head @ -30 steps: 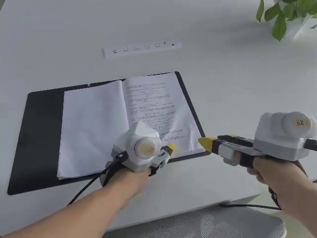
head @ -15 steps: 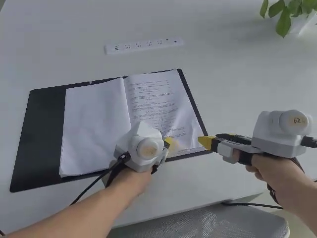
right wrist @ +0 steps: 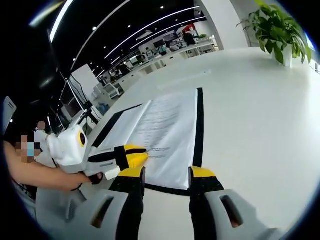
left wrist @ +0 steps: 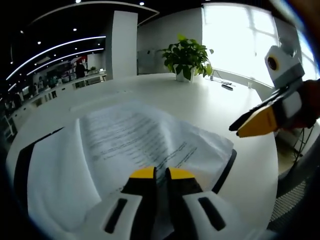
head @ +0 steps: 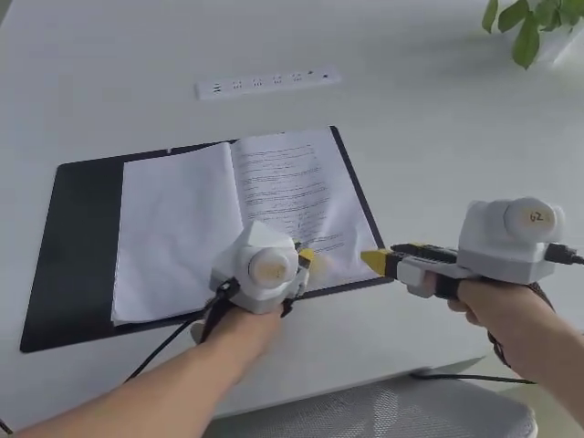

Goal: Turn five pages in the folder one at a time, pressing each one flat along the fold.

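Presently the folder [head: 82, 246] lies open and flat on the white table [head: 438, 137], black cover outward, its spine running away from the person; a blank page [head: 173, 228] lies on the left side and a printed page [head: 292, 182] on the right.

Left gripper [head: 307, 258]: positioned over the near right part of the printed page, close to its bottom edge; in the left gripper view its yellow fingertips [left wrist: 143, 173] stand drawn together with a thin slit between them, closed on the sheet at that edge; the paper ahead of the tips is buckled and lifted, not flat.

Right gripper [head: 376, 260]: held level just beside the folder's right edge near the bottom corner, above bare table, apart from the cover and from the paper; its yellow fingertips [right wrist: 202, 172] stand well apart with nothing between them; the right gripper view looks between them onto the near right corner of the folder and the left gripper's tips at the page edge.

Other items: a white power strip [head: 267, 84] lies on the table beyond the folder; a green plant [head: 529, 23] stands at the far right corner; both well apart from the folder.
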### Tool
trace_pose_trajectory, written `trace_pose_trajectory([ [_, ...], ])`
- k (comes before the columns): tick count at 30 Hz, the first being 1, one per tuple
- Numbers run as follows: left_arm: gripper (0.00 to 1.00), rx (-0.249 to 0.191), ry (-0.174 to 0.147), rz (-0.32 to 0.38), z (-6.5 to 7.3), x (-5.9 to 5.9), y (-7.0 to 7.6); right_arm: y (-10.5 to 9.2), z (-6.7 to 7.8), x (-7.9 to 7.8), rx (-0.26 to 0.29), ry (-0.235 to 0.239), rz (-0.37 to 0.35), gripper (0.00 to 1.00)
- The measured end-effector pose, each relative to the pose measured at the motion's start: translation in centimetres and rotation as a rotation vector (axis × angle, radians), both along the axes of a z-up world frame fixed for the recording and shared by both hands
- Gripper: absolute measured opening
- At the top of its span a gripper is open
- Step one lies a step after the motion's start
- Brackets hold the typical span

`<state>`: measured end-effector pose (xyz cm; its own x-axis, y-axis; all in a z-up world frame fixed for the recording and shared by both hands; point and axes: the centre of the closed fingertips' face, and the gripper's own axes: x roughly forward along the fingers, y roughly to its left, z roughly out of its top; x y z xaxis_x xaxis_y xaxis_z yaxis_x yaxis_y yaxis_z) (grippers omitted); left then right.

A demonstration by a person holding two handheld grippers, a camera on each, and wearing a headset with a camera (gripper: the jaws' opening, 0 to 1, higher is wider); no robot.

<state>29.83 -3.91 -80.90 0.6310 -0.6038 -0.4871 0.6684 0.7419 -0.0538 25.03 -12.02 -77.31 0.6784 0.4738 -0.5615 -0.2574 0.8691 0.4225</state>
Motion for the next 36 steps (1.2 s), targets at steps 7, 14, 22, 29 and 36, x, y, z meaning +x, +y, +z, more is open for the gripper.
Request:
trace_pose_trajectory([
  [7,0.06,-0.002,-0.001,0.001,0.0,0.0,0.0,0.4,-1.1,0.2,0.017,0.036,0.011,0.28],
  [14,0.06,-0.006,0.002,0.006,0.0,0.1,0.0,0.5,-2.0,0.2,0.051,0.079,-0.013,0.23],
  [22,0.06,-0.005,0.003,0.006,0.0,0.0,0.0,0.2,-1.7,0.4,0.061,0.065,-0.031,0.02],
  [29,0.07,-0.016,0.019,0.013,0.1,0.0,-0.1,0.3,-1.6,0.4,0.051,0.061,-0.036,0.0],
  [36,0.1,-0.034,0.052,-0.005,0.4,-0.6,0.1,0.4,-0.6,0.3,0.051,0.032,-0.027,0.0],
])
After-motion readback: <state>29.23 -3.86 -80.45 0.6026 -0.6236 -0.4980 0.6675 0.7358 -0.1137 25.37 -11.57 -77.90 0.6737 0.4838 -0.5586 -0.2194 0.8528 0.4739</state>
